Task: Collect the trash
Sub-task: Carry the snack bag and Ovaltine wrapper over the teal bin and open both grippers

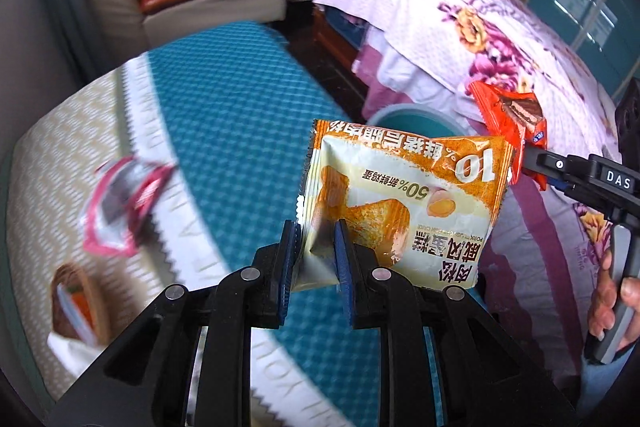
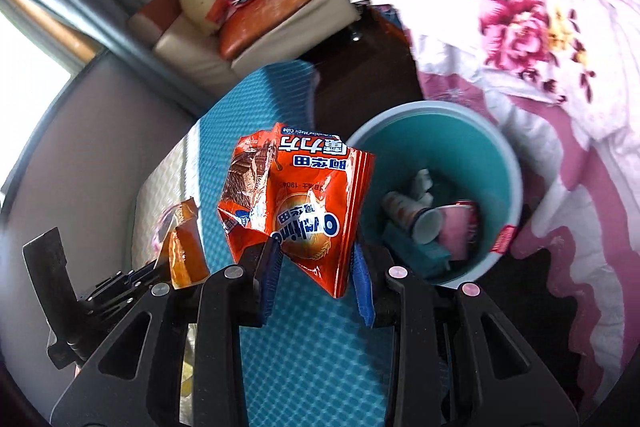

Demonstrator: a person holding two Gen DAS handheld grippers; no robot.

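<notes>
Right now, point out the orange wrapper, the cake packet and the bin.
orange wrapper (image 2: 304, 203), right wrist view, on its round logo.
cake packet (image 1: 404, 203), left wrist view, mid front.
bin (image 2: 516, 179), right wrist view, on its right rim.

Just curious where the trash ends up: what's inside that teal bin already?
The bin holds paper cups, a pink-and-red cup and a teal carton. Whatever lies beneath them is covered.
</notes>
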